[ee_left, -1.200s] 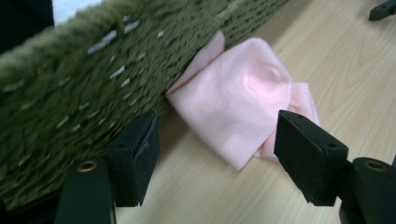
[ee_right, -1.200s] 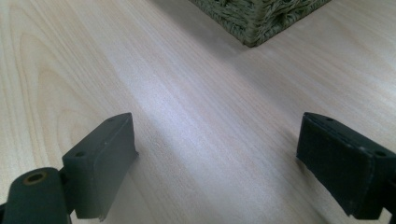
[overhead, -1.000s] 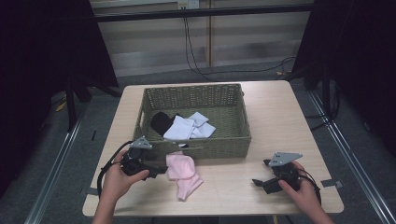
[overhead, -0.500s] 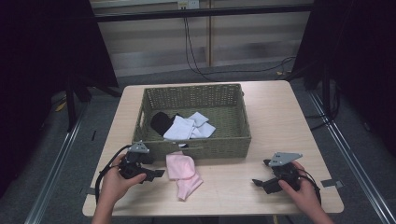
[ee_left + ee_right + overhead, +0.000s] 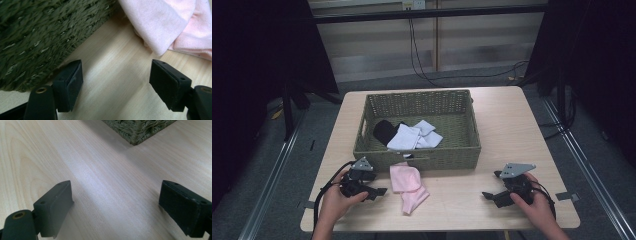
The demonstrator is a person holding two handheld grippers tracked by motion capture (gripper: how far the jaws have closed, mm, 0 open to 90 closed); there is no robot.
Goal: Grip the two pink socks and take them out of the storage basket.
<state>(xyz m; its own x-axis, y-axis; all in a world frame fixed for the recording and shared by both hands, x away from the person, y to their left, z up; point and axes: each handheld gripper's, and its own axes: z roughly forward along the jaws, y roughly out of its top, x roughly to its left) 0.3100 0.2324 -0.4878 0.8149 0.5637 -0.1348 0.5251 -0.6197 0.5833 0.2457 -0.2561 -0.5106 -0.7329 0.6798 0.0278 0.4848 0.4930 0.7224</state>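
big pale wooden desk (image 5: pixel 522 125), and sitting on it toward the far side is a green woven basket (image 5: pixel 419 157) with a black sock (image 5: pixel 384 131) and a few white socks (image 5: pixel 412 136) piled inside. out on the desk, just in front of the basket's near wall, lies a pink sock (image 5: pixel 408 184), folded over on itself. its long axis runs roughly from the basket wall back toward the person, slanting a bit to the person's right at the near end. i think it might actually be two pink socks stacked, hard to say from up high.

the part that matters: the left gripper (image 5: pixel 371 191) sits low on the desk just to the left of the pink sock, and its jaws have just been opening. in the left gripper view the fingers (image 5: pixel 68 83) stand wide with only bare wood between them, and the sock's rounded end is ahead and off to the right, close but not touching. so a short slide that way should put the cloth between them, crossing the sock's width rather than its length.

the right gripper (image 5: pixel 490 195) rests well apart on the other side, its fingers (image 5: pixel 53 206) also wide and empty, so the left hand is clearly the nearer one.
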